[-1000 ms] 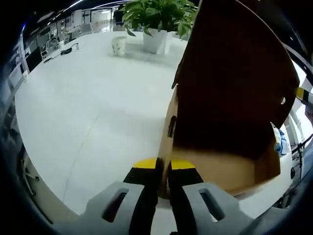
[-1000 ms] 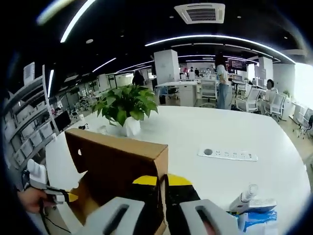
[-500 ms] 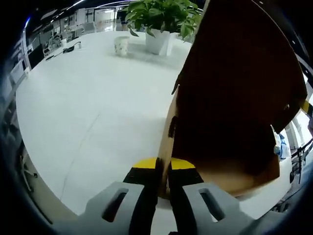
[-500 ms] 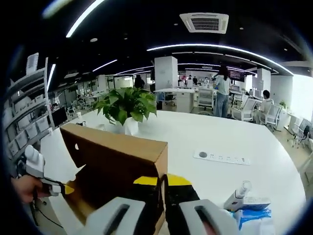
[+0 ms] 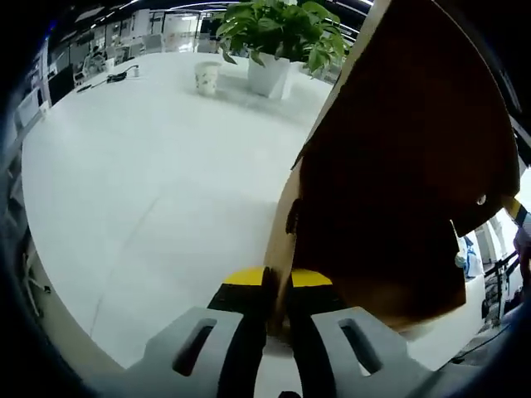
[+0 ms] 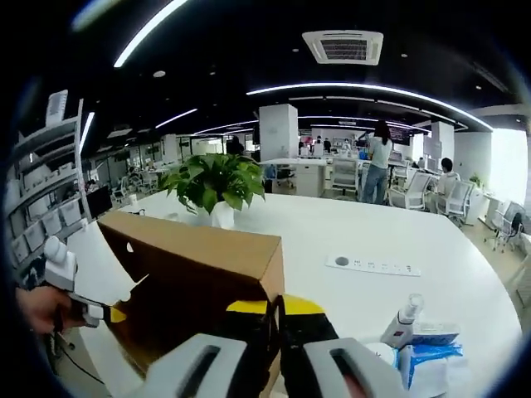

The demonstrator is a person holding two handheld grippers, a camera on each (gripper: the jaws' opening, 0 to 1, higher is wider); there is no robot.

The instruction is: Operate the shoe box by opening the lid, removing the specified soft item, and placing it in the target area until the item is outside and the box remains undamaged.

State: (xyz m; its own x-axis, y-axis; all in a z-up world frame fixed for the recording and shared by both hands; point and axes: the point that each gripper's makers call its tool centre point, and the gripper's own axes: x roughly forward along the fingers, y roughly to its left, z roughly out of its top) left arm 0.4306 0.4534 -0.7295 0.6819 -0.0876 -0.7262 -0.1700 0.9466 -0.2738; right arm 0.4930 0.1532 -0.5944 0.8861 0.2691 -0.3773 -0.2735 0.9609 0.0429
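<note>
The brown cardboard shoe box (image 5: 398, 166) rises on the right of the left gripper view, showing a dark inner face and a paler strip below. My left gripper (image 5: 278, 282) is shut on its near cardboard edge. In the right gripper view the shoe box (image 6: 199, 265) stretches leftward with a small round hole in its side. My right gripper (image 6: 276, 311) is shut on its right-hand edge. At the box's far left end the left gripper (image 6: 75, 311) shows, held by a hand. The box's contents are hidden.
A potted plant (image 5: 278, 33) and a paper cup (image 5: 205, 77) stand far back on the white table (image 5: 124, 191). In the right gripper view there are the plant (image 6: 211, 182), a power strip (image 6: 377, 266), a spray bottle (image 6: 406, 319) and a blue packet (image 6: 431, 352). People stand at desks behind.
Both grippers keep their hold on the cardboard. The views have shifted a little and the box's dark panel has tipped slightly in the left gripper view.
</note>
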